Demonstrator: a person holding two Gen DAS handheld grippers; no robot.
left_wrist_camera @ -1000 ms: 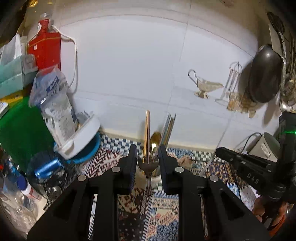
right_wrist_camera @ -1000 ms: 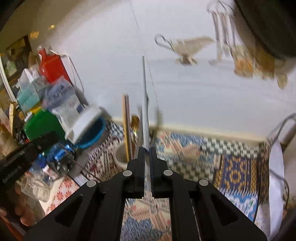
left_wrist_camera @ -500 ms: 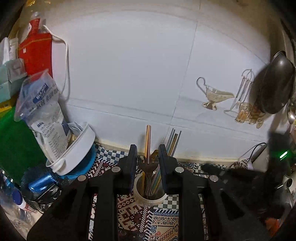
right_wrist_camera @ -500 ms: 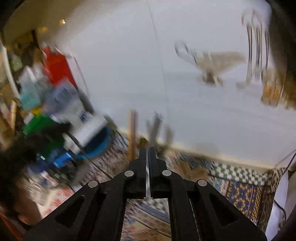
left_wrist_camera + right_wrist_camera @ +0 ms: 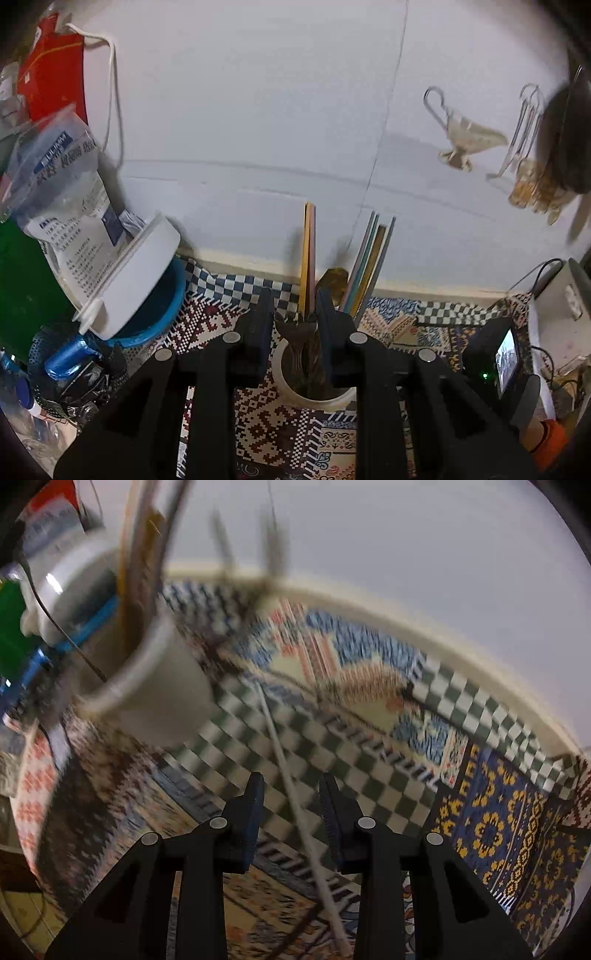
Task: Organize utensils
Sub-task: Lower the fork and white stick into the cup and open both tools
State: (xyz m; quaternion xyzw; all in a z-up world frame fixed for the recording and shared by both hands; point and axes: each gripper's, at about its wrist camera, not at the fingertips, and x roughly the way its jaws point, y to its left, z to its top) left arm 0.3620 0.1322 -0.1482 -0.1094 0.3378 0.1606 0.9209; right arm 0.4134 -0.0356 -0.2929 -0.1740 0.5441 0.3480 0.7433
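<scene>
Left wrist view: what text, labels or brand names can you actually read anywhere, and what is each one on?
None can be read for certain.
Clear plastic bag: blue label band and blocks of small print, too blurred to read.
Red package: small white marks, too small to read.
Small screen: a picture only, no legible text.
Right wrist view: motion-blurred, no text visible.

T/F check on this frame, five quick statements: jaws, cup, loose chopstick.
1. The left gripper holds a dark utensil over the white cup. True.
2. The right gripper is clamped on a chopstick. False: its jaws stand open, and the silver chopstick lies on the patterned cloth between them.
3. The cup is empty. False: several chopsticks stand in it.
4. A white bowl leans on a blue one. True.
5. The cloth is plain white. False: it is checked and patterned.
</scene>
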